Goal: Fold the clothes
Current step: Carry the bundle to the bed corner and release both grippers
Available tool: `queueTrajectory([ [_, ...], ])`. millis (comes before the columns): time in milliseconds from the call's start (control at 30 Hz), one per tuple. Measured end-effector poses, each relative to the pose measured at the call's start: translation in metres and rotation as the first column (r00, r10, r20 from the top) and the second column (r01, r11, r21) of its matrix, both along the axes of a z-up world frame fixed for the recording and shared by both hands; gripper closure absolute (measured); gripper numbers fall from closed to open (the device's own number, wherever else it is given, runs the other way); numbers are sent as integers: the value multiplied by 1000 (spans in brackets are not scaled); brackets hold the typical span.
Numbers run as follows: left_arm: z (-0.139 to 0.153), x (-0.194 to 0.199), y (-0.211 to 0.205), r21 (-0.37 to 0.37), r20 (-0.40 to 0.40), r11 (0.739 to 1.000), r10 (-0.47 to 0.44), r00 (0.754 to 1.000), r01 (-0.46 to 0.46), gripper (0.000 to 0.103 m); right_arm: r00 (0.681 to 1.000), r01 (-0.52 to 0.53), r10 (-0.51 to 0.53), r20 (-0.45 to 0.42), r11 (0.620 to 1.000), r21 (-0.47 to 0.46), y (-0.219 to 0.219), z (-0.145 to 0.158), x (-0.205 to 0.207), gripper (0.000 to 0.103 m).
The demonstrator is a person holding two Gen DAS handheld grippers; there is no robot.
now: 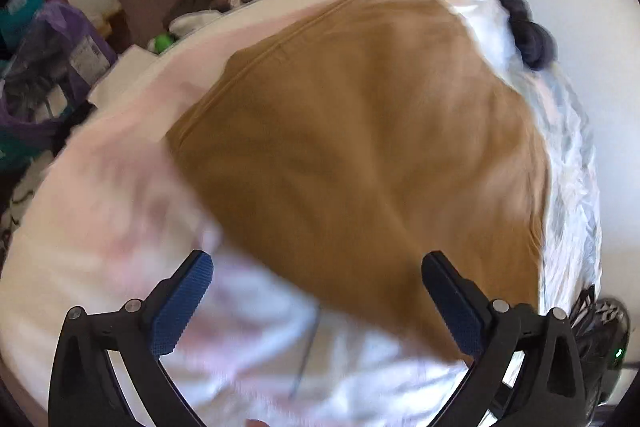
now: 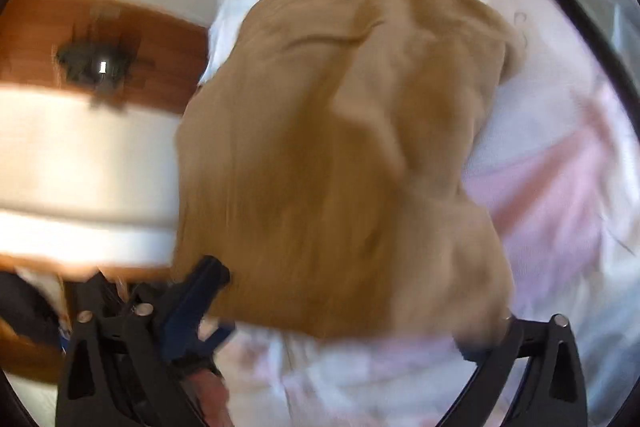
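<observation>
Left tool [image 1: 316, 301], bottom of left wrist view: jaws spread wide, nothing btwn the blue pads [image 1: 182, 303]; only the pale pink-white bedsheet [image 1: 104, 187] shows in the gap. Right tool [image 2: 344, 311], bottom of right wrist view: also wide open, tan garment [image 2: 340, 155] hem draped over the gap and over the right finger, pads not pressing on it.

Garment fills centre of both views, spread on the bed, w/ a seam along its upper-left edge in left view. Looks light, soft, floppy and wrinkly; prob. best pinched at corners or hem, both tools together. Beyond it: crinkly clear plastic [image 1: 568, 163] at right, dark bundle [image 1: 528, 27] upper right. Frames blurred, detail unsure.
</observation>
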State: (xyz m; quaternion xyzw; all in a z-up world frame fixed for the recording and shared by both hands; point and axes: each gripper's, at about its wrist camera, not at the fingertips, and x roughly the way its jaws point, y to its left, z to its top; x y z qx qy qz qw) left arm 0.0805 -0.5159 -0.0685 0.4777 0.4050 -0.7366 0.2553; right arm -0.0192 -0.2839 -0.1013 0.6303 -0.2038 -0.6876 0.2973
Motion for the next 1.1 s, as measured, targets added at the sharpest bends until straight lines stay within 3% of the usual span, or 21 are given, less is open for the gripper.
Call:
queueTrajectory([
  [67,26,16,23,-123,-11,992,-22,1000,20,0,997,-59,60,-51,998,25,9,12,14,0],
  [167,60,32,57,-297,3,952,-71,997,69,0,976,-122,135,-169,989,85,26,32,30,0],
  [267,90,45,96,-437,45,892,-107,993,115,0,929,-192,247,-274,958,211,36,52,42,0],
  [367,121,56,133,-522,48,843,-124,991,131,0,870,-190,290,-399,944,270,54,79,56,0],
  [433,136,58,152,-527,23,841,-132,991,124,0,846,-176,294,-445,941,289,68,96,55,0],
  [500,145,57,171,-523,7,842,-149,989,131,0,844,-170,291,-450,942,290,85,109,51,0],
  [700,164,47,227,-556,15,809,-220,975,191,0,822,-132,290,-491,934,331,140,137,50,0],
  [833,176,25,289,-608,8,742,-351,936,283,0,793,-61,258,-552,935,348,206,153,46,0],
  [900,179,14,324,-615,-19,729,-395,919,300,0,783,-23,248,-570,928,372,248,161,45,0],
  [1100,161,-14,427,-577,-128,746,-485,865,333,0,743,155,150,-652,910,385,387,168,57,0],
])
